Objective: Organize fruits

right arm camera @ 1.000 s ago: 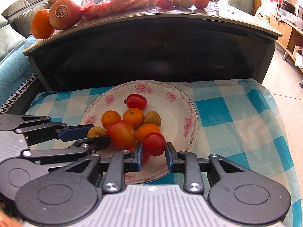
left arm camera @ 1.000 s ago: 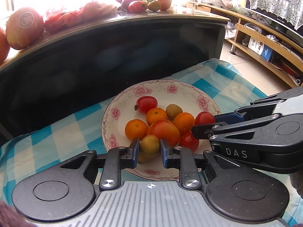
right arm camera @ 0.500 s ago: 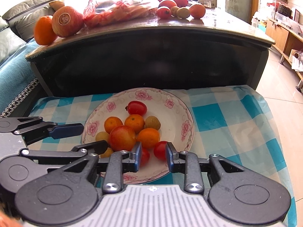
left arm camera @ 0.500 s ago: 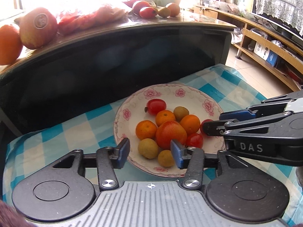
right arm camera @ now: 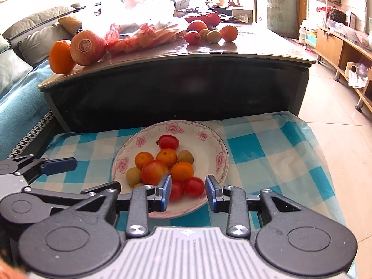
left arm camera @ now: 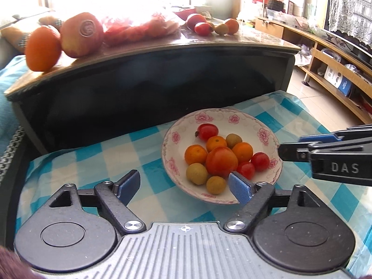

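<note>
my left gripper has its jaws spread wide and holds nothing. my right gripper is open too, with nothing in it. both hang just before the flowered plate on the blue checked cloth. the small fruits sit piled in the plate. far back, more fruit lies on the dark table.

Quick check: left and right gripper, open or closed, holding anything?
Left gripper: open, empty, at the plate's near rim.
Right gripper: open, empty, over the plate's near edge.
</note>
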{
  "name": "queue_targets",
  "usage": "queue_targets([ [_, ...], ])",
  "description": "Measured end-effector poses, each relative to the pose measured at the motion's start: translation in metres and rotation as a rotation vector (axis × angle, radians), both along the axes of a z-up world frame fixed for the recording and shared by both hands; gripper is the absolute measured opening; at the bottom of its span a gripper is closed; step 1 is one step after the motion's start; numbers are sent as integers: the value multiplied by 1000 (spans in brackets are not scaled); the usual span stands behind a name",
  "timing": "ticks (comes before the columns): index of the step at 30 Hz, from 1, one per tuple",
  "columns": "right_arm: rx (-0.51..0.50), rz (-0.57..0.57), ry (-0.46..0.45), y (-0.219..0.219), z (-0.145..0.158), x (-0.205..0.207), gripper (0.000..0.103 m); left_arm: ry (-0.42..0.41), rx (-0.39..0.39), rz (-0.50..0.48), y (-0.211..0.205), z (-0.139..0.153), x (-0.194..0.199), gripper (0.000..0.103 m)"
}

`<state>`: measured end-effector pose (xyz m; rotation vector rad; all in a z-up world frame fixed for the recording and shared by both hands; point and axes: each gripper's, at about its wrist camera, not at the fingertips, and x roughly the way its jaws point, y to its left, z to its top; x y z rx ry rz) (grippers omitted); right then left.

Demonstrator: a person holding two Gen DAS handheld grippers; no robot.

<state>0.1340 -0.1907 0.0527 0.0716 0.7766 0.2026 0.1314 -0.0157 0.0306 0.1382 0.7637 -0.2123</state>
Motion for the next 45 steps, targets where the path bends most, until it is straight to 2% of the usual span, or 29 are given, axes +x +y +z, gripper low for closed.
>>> queue_targets([
  [7, -12, -15, 12, 2, 2, -33, 41, -21, 7, 30, 5, 3, -24, 92],
  [9, -18, -19, 18, 2, 1, -44, 41, -18, 8, 36, 6, 3, -30, 97],
  [10, -20, -24, 23, 2, 1, -50, 41, -18, 5, 41, 6, 3, -33, 103],
  [16, 9, -36, 49, 3, -1, -78, 41, -34, -15, 41, 7, 7, -57, 103],
  [22, 17, -50, 35, 6, 3, -107, 42, -7, -18, 76, 12, 5, -73, 103],
  [31, 37, -62, 59, 10, -1, -137, 43, 49, -37, 77, 18, -3, -101, 103],
  [37, 25, -71, 81, 12, -8, -152, 44, 82, 31, 65, 14, -9, -114, 103],
  [45, 22, -90, 98, 11, -12, -167, 44, 129, -13, 65, 18, -14, -128, 103],
])
